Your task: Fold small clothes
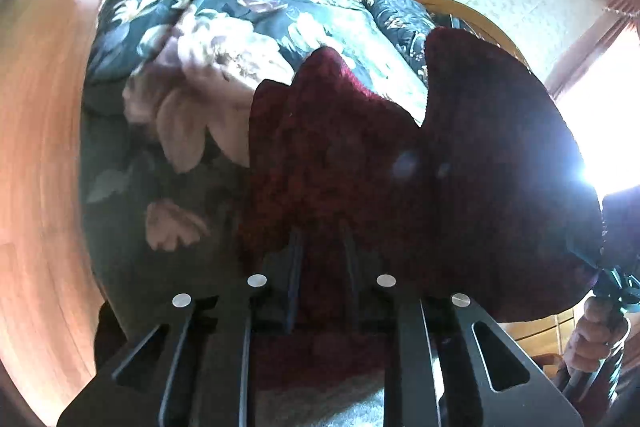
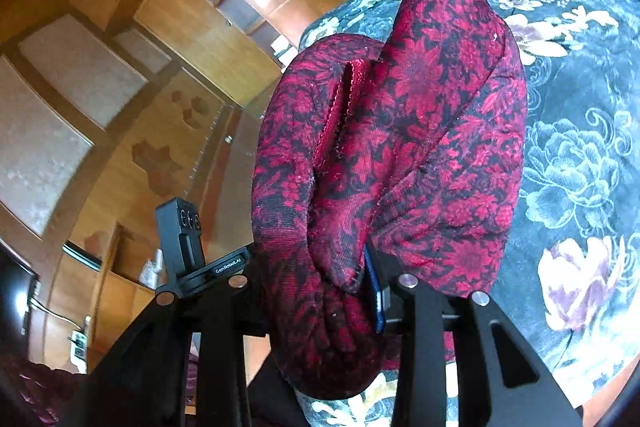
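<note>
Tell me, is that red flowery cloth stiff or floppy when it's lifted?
Probably floppy: the red garment sags in soft folds from the right gripper. Likely light, since it hangs between that and the left gripper above the floral bedspread.

I see a garment patterned red with black flowers; bedspread dark teal, cream and pink blossoms.

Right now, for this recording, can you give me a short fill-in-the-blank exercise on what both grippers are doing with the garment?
1. The red and black floral-patterned garment is gripped by ____ grippers at once.
2. The right gripper is ____ on the cloth.
3. Behind the garment lies dark bedding printed with ____.
4. In the left wrist view, the left gripper is shut on the ____.

Missing words: both; shut; flowers; garment
</note>
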{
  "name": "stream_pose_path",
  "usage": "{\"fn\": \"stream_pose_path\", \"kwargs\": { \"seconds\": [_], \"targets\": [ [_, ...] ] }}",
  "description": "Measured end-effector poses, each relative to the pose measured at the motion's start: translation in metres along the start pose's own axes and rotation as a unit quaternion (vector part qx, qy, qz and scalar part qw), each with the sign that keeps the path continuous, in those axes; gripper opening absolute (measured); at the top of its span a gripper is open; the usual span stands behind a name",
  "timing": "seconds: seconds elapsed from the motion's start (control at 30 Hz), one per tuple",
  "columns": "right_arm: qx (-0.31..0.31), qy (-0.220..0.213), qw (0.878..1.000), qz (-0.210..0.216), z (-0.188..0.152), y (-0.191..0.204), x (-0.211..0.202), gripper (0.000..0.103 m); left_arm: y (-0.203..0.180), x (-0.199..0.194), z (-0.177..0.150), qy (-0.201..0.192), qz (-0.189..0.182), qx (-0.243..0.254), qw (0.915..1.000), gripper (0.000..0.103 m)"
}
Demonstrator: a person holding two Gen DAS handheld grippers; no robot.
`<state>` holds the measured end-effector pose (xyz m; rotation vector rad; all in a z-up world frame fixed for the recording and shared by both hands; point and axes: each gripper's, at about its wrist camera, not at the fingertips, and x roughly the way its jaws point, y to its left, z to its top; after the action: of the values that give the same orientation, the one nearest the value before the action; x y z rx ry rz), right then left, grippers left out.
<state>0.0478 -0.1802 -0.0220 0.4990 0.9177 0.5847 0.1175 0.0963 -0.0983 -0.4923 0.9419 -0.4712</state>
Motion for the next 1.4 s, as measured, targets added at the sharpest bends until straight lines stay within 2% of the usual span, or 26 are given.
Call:
{"fn": "stream_pose_path", "kwargs": {
  "seconds": [0.13, 0.37, 0.63, 0.77, 0.93, 1.0, 1.07, 1.17, 1.23, 1.33, 1.37, 1.4],
  "targets": [
    [-0.023, 0.014, 0.999, -0.032, 0.0, 0.02, 0.012, 0.034, 0.004, 0.006, 0.003, 0.005, -0.015, -0.013, 0.9998, 0.019],
    [-0.046, 0.031, 0.997, -0.059, -0.002, 0.038, 0.027, 0.034, 0.011, 0.012, 0.0, 0.017, -0.039, -0.029, 0.9987, 0.019],
    [-0.088, 0.065, 0.992, -0.059, -0.004, 0.07, 0.068, 0.034, 0.02, 0.013, -0.003, 0.024, -0.059, -0.049, 0.9968, 0.017],
    [-0.087, 0.097, 0.99, -0.061, -0.009, 0.067, 0.102, 0.034, 0.019, 0.016, -0.001, 0.027, -0.052, -0.042, 0.9974, 0.017],
    [-0.101, 0.104, 0.987, -0.061, -0.013, 0.066, 0.115, 0.034, 0.025, 0.02, 0.003, 0.028, -0.062, -0.053, 0.9963, 0.017],
    [-0.1, 0.105, 0.988, -0.06, -0.011, 0.064, 0.117, 0.034, 0.026, 0.02, 0.005, 0.028, -0.052, -0.051, 0.9969, 0.013],
    [-0.106, 0.106, 0.987, -0.062, -0.011, 0.059, 0.123, 0.034, 0.037, 0.012, 0.01, 0.019, -0.063, -0.078, 0.9948, 0.013],
    [-0.096, 0.117, 0.987, -0.06, -0.015, 0.044, 0.133, 0.034, 0.053, -0.012, 0.017, -0.007, -0.053, -0.097, 0.9938, 0.013],
    [-0.099, 0.112, 0.987, -0.055, -0.017, 0.044, 0.129, 0.034, 0.058, -0.03, 0.023, -0.024, -0.047, -0.098, 0.9938, 0.013],
    [-0.118, 0.115, 0.984, -0.071, -0.018, 0.047, 0.133, 0.034, 0.053, -0.051, 0.036, -0.044, -0.063, -0.089, 0.9931, 0.013],
    [-0.12, 0.116, 0.983, -0.077, -0.019, 0.048, 0.138, 0.034, 0.05, -0.056, 0.041, -0.047, -0.073, -0.088, 0.9923, 0.014],
    [-0.125, 0.118, 0.982, -0.082, -0.021, 0.05, 0.143, 0.035, 0.046, -0.057, 0.046, -0.049, -0.081, -0.089, 0.9916, 0.022]
  ]
}}
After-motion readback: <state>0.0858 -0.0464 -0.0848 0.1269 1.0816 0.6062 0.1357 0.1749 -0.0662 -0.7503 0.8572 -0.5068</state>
